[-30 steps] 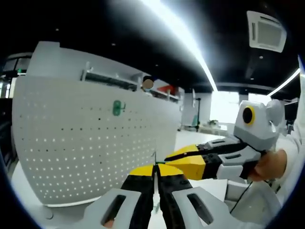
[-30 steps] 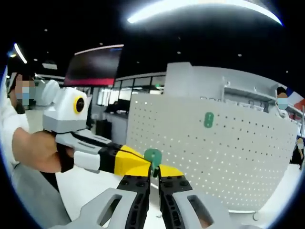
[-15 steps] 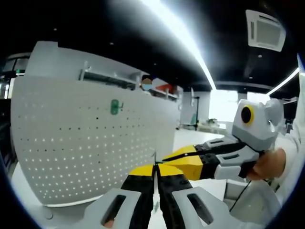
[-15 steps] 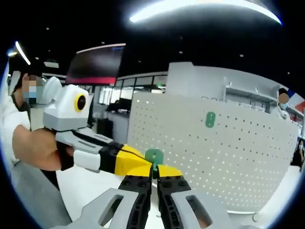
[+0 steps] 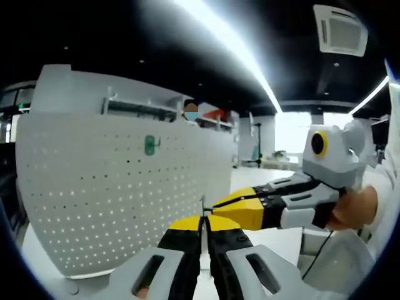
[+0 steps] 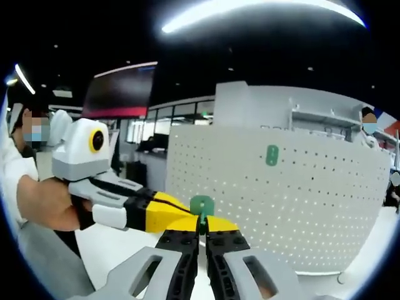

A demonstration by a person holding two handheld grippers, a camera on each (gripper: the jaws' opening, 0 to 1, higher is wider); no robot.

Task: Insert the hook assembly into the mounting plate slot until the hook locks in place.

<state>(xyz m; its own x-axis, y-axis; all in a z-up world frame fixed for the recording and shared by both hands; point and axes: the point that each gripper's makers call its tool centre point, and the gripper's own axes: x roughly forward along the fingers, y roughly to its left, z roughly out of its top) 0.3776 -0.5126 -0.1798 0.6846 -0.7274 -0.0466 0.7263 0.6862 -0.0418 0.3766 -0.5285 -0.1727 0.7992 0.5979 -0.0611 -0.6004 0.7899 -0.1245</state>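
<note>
Hook assembly (image 6: 201,205): a small green plastic piece with a rounded top, seen in the right gripper view clamped at the tips of the right claw (image 6: 201,220), whose jaws are closed on its lower edge. In the left gripper view the same piece is seen edge-on as a thin dark sliver (image 5: 202,203) standing up between the tips of the left claw (image 5: 202,219), whose jaws are pressed together around it. The piece is thus held from two sides, in the air, in front of the mounting plate and apart from it.

Left claw as seen from the right gripper view (image 6: 164,210): yellow-tipped, entering from the left, its tip meeting the hook assembly; a hand (image 6: 47,203) is wrapped around its handle. Right claw as seen from the left gripper view (image 5: 219,209): yellow-tipped, entering from the right, its tip touching the piece.

Mounting plate (image 6: 281,200): a large white perforated panel, standing upright on a white surface (image 6: 112,250), also seen in the left gripper view (image 5: 112,194). A second green hook (image 6: 272,155) is found mounted high on the panel, likewise seen in the left gripper view (image 5: 150,145).

Behind: a white box-shaped unit (image 5: 94,87) above the panel, and a ceiling strip light (image 5: 231,44).
</note>
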